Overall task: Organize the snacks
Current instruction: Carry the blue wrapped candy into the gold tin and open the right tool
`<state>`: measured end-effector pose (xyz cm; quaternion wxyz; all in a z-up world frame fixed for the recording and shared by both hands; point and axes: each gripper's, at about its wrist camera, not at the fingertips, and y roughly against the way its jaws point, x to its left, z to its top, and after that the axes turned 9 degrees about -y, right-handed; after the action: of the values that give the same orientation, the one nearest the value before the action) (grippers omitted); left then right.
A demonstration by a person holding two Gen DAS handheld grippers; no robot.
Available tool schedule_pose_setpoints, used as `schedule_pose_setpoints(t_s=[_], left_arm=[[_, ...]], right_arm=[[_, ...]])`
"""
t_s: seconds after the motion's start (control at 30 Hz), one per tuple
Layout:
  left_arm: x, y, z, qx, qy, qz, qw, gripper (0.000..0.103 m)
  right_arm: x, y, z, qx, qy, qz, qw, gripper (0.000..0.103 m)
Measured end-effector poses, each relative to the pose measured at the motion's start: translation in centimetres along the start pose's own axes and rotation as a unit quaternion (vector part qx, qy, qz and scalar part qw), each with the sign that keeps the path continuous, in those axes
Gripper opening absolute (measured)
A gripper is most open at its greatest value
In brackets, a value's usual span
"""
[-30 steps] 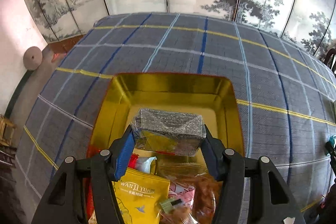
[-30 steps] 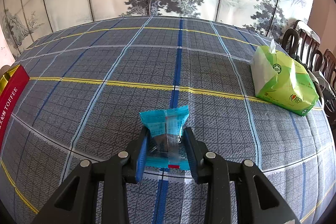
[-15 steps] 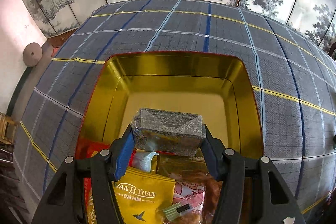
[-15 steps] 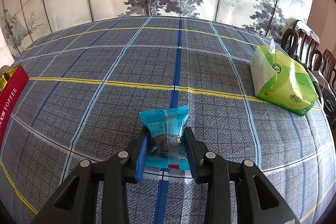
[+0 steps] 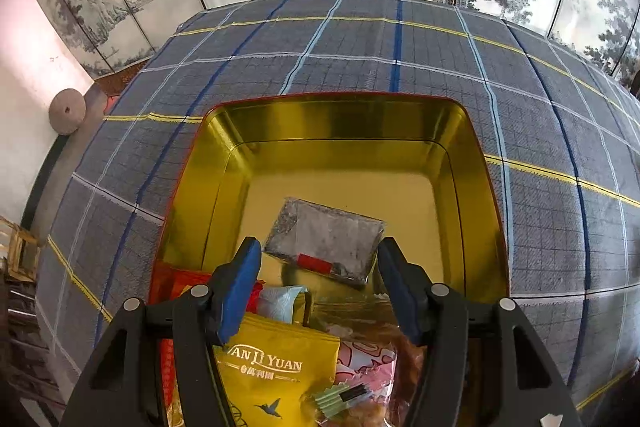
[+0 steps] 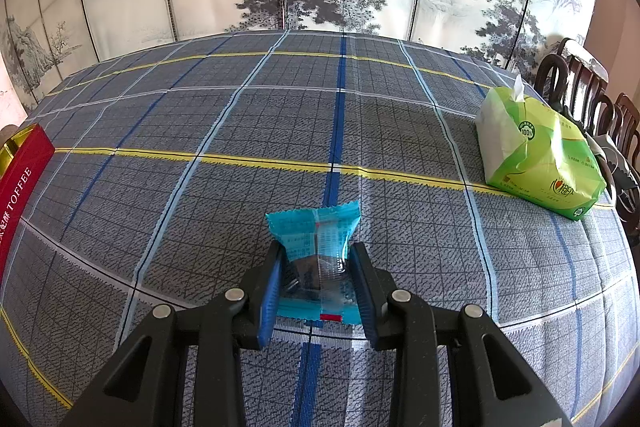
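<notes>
Snacks in crinkly film: the grey speckled packet (image 5: 326,241) lies in the gold metal tin (image 5: 344,115), freed as the left hand-held gripper (image 5: 320,285) opens. The right hand-held gripper (image 6: 316,279) pinches a light, slippery blue wrapped snack (image 6: 316,247) mid-body above the desk (image 6: 240,187).

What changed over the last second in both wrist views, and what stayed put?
The left gripper let go of the grey snack packet: its jaws are opening and the packet now lies tilted on the gold floor of the tin, clear of both pads. The right gripper stayed clamped on the blue snack packet, unmoved.
</notes>
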<state>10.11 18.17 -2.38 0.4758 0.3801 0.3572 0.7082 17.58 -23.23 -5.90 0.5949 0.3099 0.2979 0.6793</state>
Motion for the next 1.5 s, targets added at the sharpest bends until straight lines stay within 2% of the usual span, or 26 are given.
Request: schedule_pose_setpoints(t_s=[0.5, 1.03, 1.33, 1.5], left_arm=[[0.4, 4.4, -0.9, -0.039, -0.006, 0.025, 0.9989, 0.070], [-0.6, 8.4, -4.5, -0.052, -0.019, 0.012, 0.9984, 0.077], [-1.4, 9.2, -5.9, -0.054, -0.023, 0.003, 0.9983, 0.078], [-1.5, 9.8, -6.4, -0.058, -0.023, -0.004, 0.9981, 0.078]], right_arm=[[-0.3, 0.1, 0.1, -0.003, 0.009, -0.014, 1.000, 0.032], [1.8, 0.2, 0.2, 0.013, 0.033, -0.069, 0.997, 0.031], [4.4, 1.5, -0.5, 0.040, 0.049, -0.067, 0.996, 0.031], [6.5, 2.6, -1.0, 0.063, 0.056, -0.044, 0.995, 0.031]])
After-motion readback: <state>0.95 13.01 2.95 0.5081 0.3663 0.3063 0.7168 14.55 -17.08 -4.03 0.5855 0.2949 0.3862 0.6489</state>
